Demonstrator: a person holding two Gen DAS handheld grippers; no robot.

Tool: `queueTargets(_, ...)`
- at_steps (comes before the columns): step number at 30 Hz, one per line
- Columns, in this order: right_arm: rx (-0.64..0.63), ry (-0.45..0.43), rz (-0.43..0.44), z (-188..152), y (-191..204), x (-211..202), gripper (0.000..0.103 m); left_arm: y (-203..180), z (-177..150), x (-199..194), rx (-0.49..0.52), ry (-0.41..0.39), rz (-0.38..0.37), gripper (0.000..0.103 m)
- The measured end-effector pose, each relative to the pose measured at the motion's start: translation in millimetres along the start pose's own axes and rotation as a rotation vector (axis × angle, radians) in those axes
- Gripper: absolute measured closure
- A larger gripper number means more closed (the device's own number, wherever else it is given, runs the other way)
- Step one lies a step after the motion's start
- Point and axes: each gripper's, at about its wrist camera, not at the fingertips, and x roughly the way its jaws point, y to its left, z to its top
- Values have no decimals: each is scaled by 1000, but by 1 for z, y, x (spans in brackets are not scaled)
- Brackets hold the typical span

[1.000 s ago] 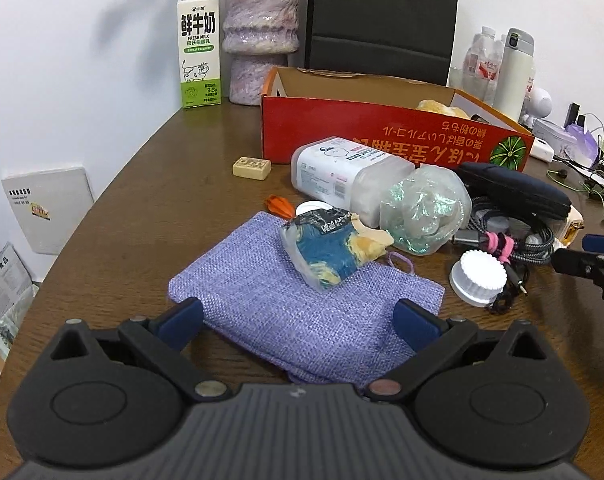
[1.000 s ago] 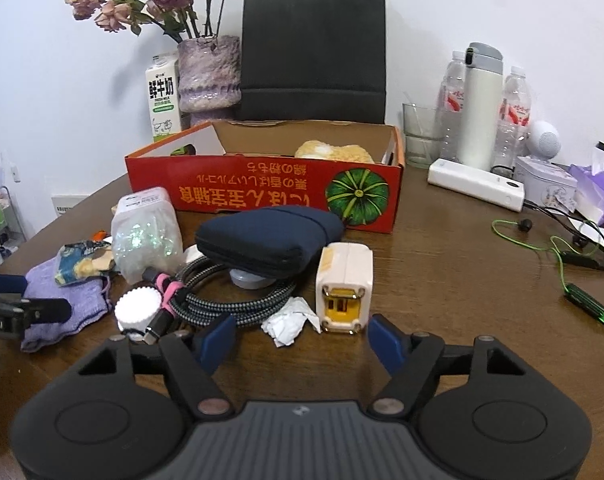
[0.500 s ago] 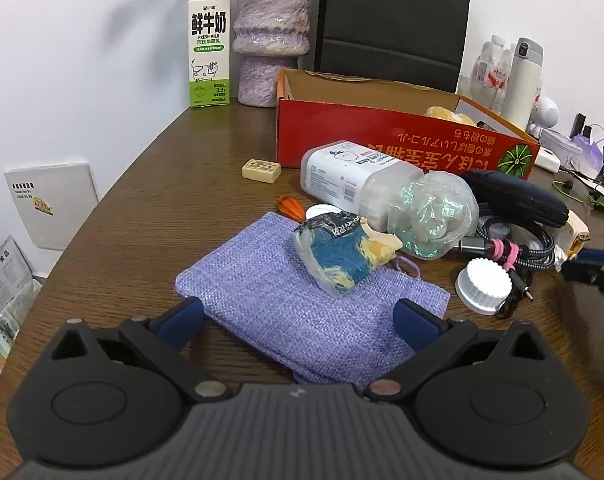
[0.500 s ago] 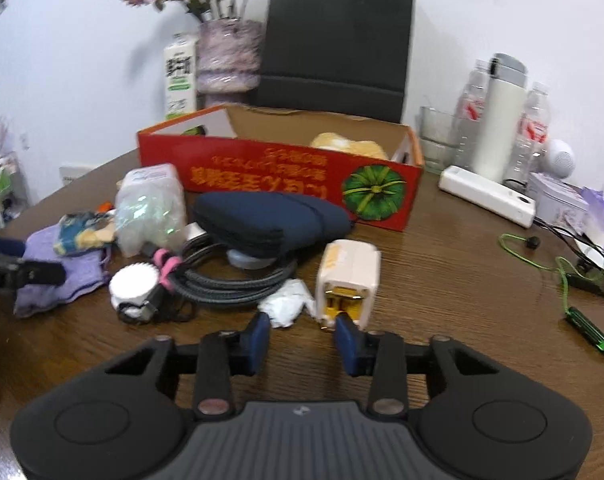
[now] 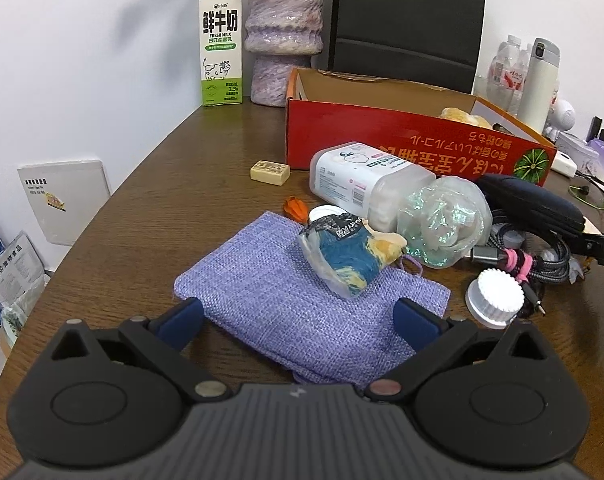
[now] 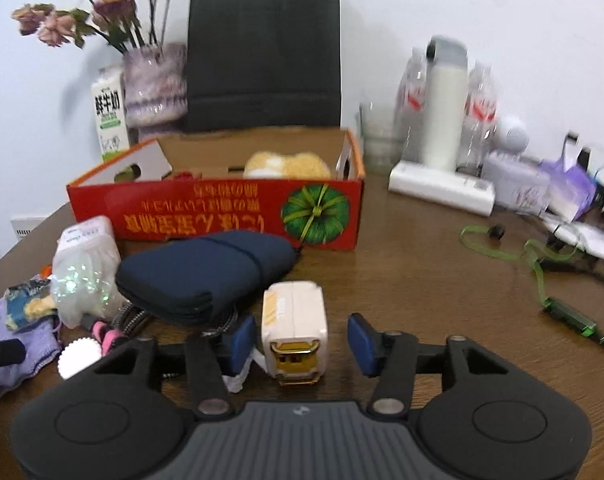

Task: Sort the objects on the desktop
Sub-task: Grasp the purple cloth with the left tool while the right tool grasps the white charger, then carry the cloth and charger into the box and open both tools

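Note:
My right gripper [image 6: 302,344] is open, its blue pads either side of a cream charger block [image 6: 294,320] with a gold front; the pads stand apart from it. A navy pouch [image 6: 206,268] lies on coiled cables just behind. The red cardboard box [image 6: 222,216] stands further back. My left gripper [image 5: 298,320] is open and empty over a purple cloth bag [image 5: 286,300]. A wrapped blue-yellow packet [image 5: 349,256] lies on the bag. A clear plastic jar [image 5: 385,192] lies on its side behind it.
A white cap [image 5: 495,298], a cream eraser [image 5: 270,171] and an orange bit [image 5: 296,208] lie on the wooden table. A milk carton [image 5: 221,44], a vase [image 5: 284,40] and a black bag [image 6: 262,52] stand at the back. Bottles, a flask [image 6: 445,104] and green cables [image 6: 541,264] are right.
My right gripper closed partway half a second ago, then opened wider and moved forward so the charger block now sits between its pads. My left gripper stayed open and drew back slightly.

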Motion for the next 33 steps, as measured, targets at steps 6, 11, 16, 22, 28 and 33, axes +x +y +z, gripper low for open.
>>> queueTargets(6,38,11,49,-1,-4,5,72,-1,-2,-4,11,-13,-10,16)
queueTargets(11,39,1,47,-8,-5,-6,72,-4,-7,-13,38,-38,-48,50)
queueTargets(16,82,-15,45,-13,-14,-17,72,-7,-11,-22,42,-69,-66,96)
queueTargets(22,89,-78,61,-19,-18,-40,72,0,-17,-47,-4,-144,-52,96)
queueTargets(28,99,-133,94,-19,-20,-62,72,11,0,-78,-60,-223,-104,96)
queueTargets(33,103,-160,176,10,-17,-72,72,-3,38,-103,-1,-343,-155,96)
